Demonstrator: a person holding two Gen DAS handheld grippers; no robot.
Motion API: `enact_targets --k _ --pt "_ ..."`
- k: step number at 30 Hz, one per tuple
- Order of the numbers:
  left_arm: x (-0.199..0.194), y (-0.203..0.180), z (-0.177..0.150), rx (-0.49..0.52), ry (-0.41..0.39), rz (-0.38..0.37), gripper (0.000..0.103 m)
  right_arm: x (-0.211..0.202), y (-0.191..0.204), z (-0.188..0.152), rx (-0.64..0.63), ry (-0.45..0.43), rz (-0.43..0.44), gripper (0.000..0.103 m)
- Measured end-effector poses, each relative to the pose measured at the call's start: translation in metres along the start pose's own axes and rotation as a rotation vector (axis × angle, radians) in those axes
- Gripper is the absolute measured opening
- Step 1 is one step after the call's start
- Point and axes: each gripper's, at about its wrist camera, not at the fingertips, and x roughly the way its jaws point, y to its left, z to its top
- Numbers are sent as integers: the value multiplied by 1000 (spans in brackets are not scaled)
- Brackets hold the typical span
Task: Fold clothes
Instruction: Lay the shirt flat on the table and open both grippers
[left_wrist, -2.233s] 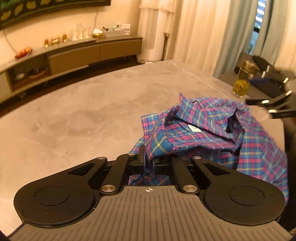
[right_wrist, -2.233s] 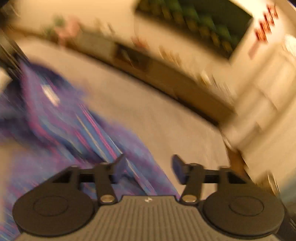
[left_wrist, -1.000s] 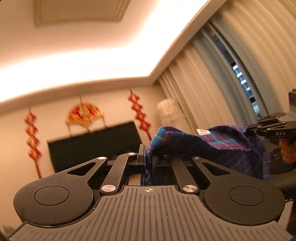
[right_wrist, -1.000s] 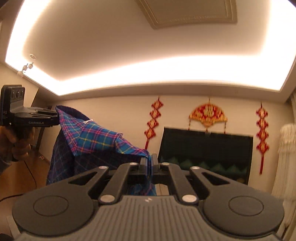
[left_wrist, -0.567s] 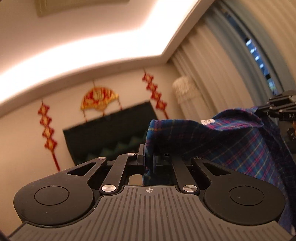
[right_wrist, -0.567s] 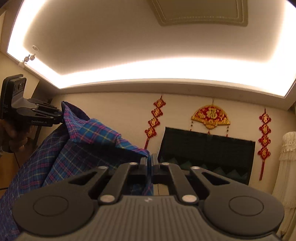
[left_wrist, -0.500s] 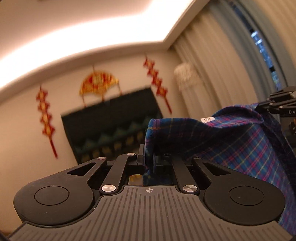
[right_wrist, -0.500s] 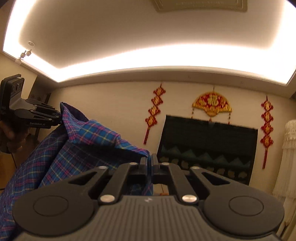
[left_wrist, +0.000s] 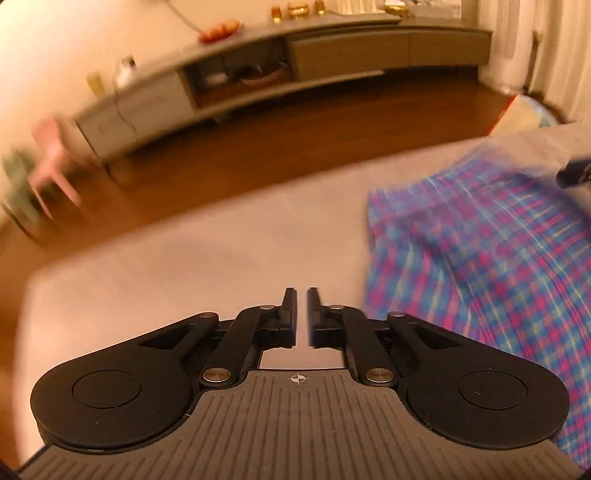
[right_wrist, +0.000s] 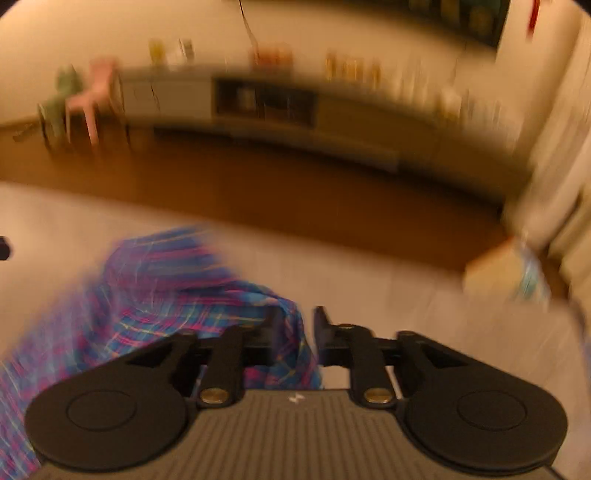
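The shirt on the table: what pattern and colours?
The shirt is plaid: blue with pink and yellow lines. It shows best in the left wrist view, though blurred.

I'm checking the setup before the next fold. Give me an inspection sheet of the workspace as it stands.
Surface: grey table, mostly bare.
Job's things: plaid shirt lying on the table, blurred.
Clutter: small blurred object at the table's far edge.
Grippers: left gripper has a narrow gap, nothing in it; right gripper jaws opening, shirt fabric between them.
Cables: wire down the far wall.
Surroundings: sideboard, wooden floor, pink chair.
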Motion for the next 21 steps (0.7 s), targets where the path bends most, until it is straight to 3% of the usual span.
enact_targets --k 1,3,4,5,7,9,11,14,16,17,19,21 --pt "3 3 -15 -25 -9 -20 0 4 -8 -15 24 -9 14 24" --pt "-5 19 -31 -59 -41 -70 17 -8 -23 -40 34 -48 31 49" --pt "-17 23 -40 -72 -52 -99 30 -25 -32 -51 37 -85 22 54" --pt "-32 25 -52 -78 -58 -131 36 -43 -40 -62 38 -116 17 61" --pt "-57 18 -77 -75 -56 -197 42 -81 -50 -86 38 -158 28 67" --pt "-79 10 -100 -81 -40 -258 51 -113 -55 -101 16 -161 93 77" --pt "-111 3 -119 -74 -24 -279 67 -141 -55 -117 -24 -150 168 81" --pt "-124 -17 -150 -64 9 -257 68 -167 -36 -163 -167 -77 265 84" --pt "-132 -25 -167 -79 35 -263 68 -169 -22 -191 -260 -31 270 84" --pt "-133 -27 -173 -96 47 -271 68 -168 -16 -202 -291 -13 264 83" --pt "-135 -32 -185 -131 71 -288 68 -161 -8 -223 -334 35 252 67" --pt "-140 -35 -192 -139 36 -268 65 -152 -7 -230 -332 91 262 9"
